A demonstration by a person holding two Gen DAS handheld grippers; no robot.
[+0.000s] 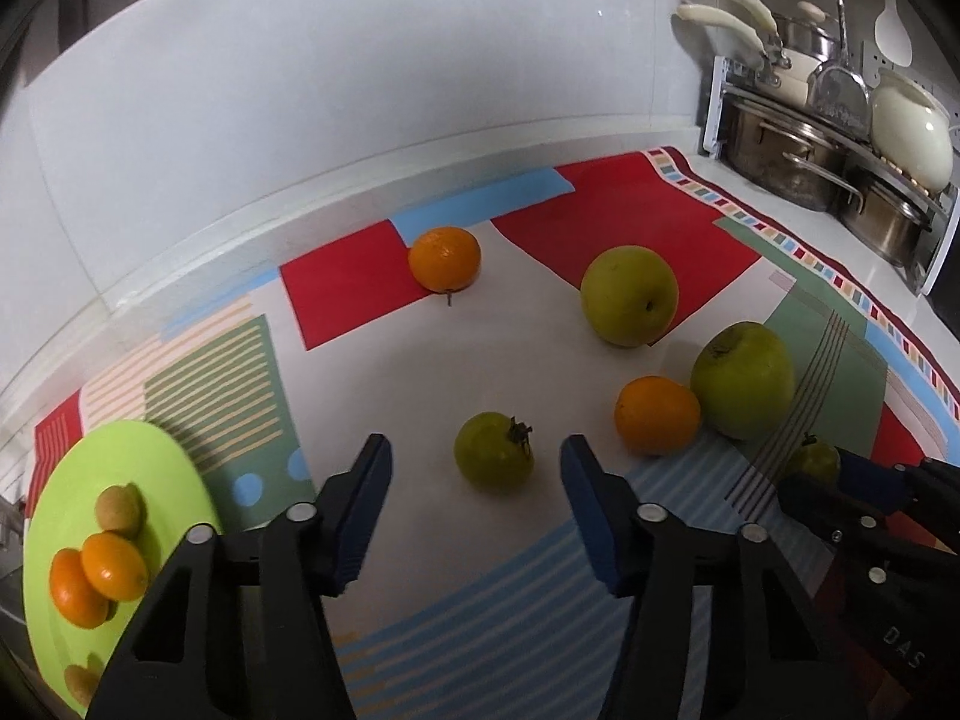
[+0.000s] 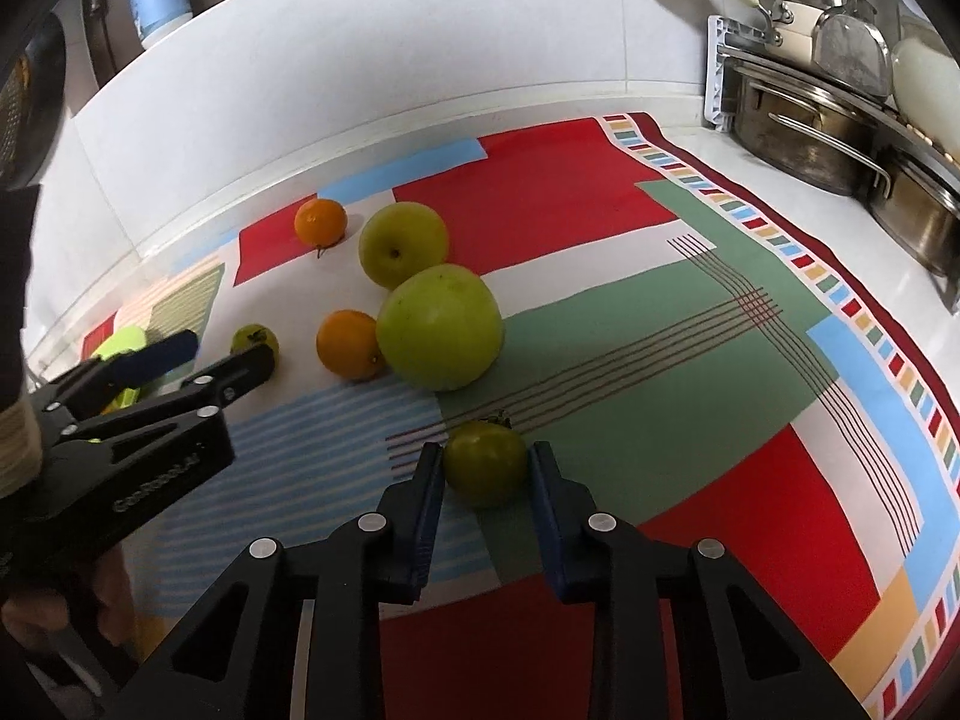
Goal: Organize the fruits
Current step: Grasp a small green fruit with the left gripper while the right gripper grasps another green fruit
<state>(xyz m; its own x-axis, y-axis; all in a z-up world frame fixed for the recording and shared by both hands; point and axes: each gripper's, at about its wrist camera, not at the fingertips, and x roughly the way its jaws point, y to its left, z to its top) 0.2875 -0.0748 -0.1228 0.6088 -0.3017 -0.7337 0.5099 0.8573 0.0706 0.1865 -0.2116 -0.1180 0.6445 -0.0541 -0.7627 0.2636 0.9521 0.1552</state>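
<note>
Fingers: right gripper [image 2: 486, 468] clamped on one green tomato [image 2: 485, 463]; left gripper [image 1: 477, 468] held apart.
Green apples: two counted [image 1: 629, 295] [image 1: 743, 379].
Oranges on cloth: two [image 1: 445, 258] [image 1: 656, 415].

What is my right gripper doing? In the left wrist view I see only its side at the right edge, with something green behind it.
Observer: The right gripper is shut on a small green tomato. Both pads press on its sides.
Operator: Is the tomato already in the air?
Observer: It seems not. It appears to rest on the green patch of the cloth, next to the thin dark stripes.
</note>
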